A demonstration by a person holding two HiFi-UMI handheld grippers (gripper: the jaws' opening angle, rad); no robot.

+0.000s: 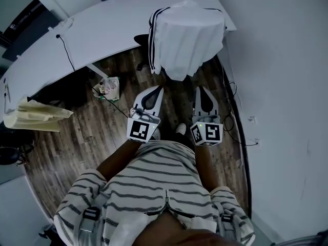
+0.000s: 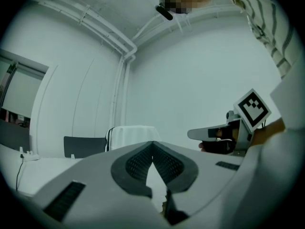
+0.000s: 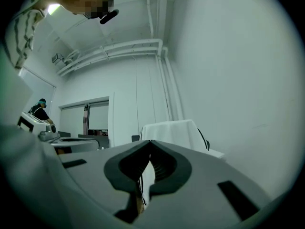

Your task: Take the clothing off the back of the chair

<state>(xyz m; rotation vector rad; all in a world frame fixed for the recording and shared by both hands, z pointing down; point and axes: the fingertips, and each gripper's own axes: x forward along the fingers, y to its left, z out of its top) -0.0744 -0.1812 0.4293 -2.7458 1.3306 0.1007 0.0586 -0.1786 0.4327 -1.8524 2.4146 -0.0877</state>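
The clothing (image 1: 187, 37), a white garment with black stripes down its side, hangs over the back of the chair (image 1: 141, 39) and covers the backrest completely. The chair is pushed in at the near, curved edge of the white counter (image 1: 102, 29), toward the counter's right end, close to the white wall.

Both tools point at the garment from the floor side and neither touches it. The left hand-held gripper (image 1: 160, 88) has its jaws closed together with nothing between them. The right hand-held gripper (image 1: 199, 89), just beside it, is likewise closed and empty. Each carries its marker cube at the rear, in front of the person's striped shirt (image 1: 148, 183). In both gripper views the draped garment appears straight ahead, beyond the joined jaw tips.

A black cable (image 1: 65, 47) runs across the counter's middle and over its near edge. A small bag of litter (image 1: 109, 87) lies on the wooden floor (image 1: 77, 132) below that edge. A pale crumpled sheet (image 1: 36, 117) sits by the counter's left end.
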